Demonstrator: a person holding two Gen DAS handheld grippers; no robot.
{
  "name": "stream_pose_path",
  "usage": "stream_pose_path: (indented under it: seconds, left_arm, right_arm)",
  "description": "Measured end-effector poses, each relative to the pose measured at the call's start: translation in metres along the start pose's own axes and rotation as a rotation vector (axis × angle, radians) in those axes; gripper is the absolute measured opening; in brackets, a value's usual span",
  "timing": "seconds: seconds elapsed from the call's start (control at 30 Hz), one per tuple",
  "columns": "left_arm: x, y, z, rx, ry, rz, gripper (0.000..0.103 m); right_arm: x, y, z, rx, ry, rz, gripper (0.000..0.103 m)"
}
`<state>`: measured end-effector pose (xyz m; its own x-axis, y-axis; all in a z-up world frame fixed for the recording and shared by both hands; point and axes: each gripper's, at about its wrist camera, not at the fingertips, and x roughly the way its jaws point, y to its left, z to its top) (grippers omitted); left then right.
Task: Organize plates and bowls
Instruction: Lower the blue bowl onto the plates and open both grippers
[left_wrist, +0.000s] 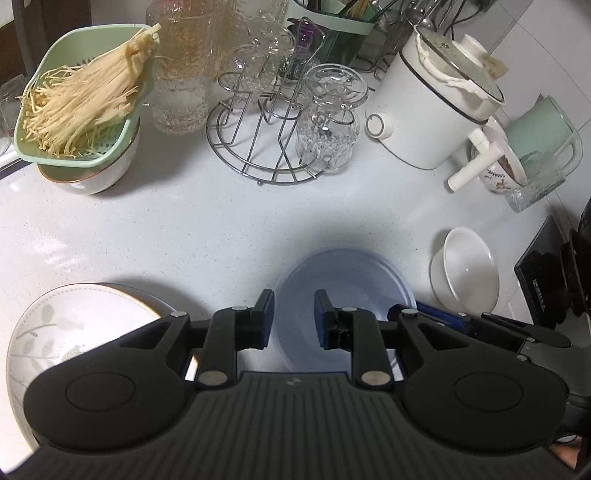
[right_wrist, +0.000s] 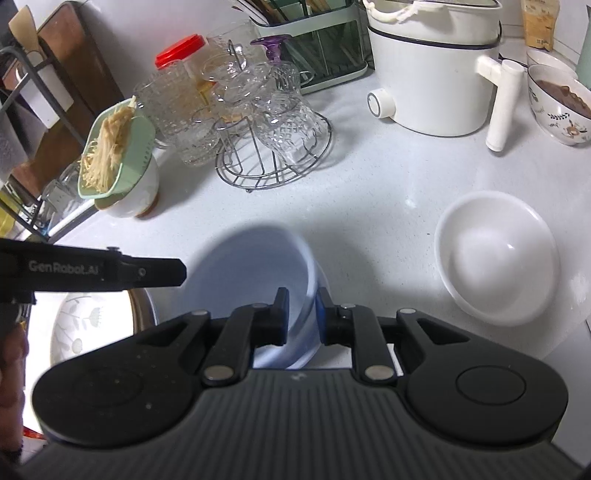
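I am holding the blue bowl (right_wrist: 258, 280) by its rim in my right gripper (right_wrist: 301, 314), apparently pinching it, beside the patterned plate (left_wrist: 74, 325). My left gripper (left_wrist: 293, 314) is hanging parted and empty. I am lowering gently, keeping it level.

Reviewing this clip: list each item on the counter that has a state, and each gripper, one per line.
Right gripper: shut on blue bowl's rim.
Left gripper: open, nothing between pads.
Blue bowl: upright, empty.
White bowl: upright, empty, apart from blue bowl.
Leaf-pattern plate: flat, empty.
Green colander: full of enoki, resting on a bowl.
Electric pot: lid on.
Glasses: upside down on rack.
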<state>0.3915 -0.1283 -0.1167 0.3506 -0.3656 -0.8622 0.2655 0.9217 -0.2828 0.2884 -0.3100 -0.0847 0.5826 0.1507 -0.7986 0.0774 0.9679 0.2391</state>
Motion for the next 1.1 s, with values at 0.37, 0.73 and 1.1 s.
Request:
stream_pose_path:
  seconds: [0.37, 0.73, 1.1]
  left_arm:
    - [-0.034, -0.004, 0.008, -0.016, -0.053, -0.049, 0.039]
    - [-0.079, -0.027, 0.011, -0.003, -0.146, -0.101, 0.04]
    - [-0.1, -0.053, 0.004, 0.053, -0.186, -0.104, 0.04]
  right_arm:
    - [-0.026, -0.001, 0.008, 0.004, -0.1, 0.029, 0.022]
    - [-0.078, -0.006, 0.012, 0.032, -0.218, 0.043, 0.022]
    - [-0.113, -0.01, 0.007, 0.017, -0.296, 0.0, 0.022]
